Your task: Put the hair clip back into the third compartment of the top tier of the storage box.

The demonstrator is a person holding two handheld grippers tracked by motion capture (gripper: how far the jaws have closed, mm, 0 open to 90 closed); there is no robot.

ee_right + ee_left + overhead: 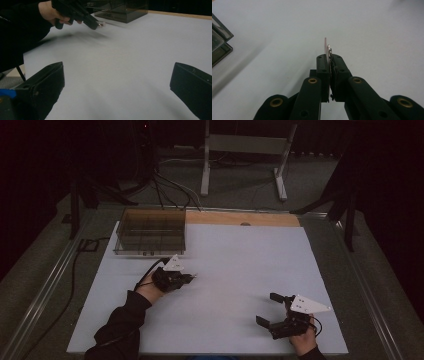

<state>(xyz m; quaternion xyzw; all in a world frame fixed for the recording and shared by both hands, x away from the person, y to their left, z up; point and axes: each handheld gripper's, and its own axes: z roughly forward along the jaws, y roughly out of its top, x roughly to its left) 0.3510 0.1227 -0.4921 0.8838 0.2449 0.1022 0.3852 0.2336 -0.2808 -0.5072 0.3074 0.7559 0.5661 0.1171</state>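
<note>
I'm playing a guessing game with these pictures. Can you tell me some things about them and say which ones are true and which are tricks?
1. The left gripper pinches a thin flat piece between its fingers. True.
2. The right gripper has its fingers squeezed shut. False: its fingers stand wide apart with nothing between them.
3. A clear box with compartments sits at the far left of the white table. True.
4. The thin flat piece is lying inside the box. False: it is held by the left gripper, apart from the box.
5. Both grippers are touching each other. False: they are apart, one at each side of the table.
</note>
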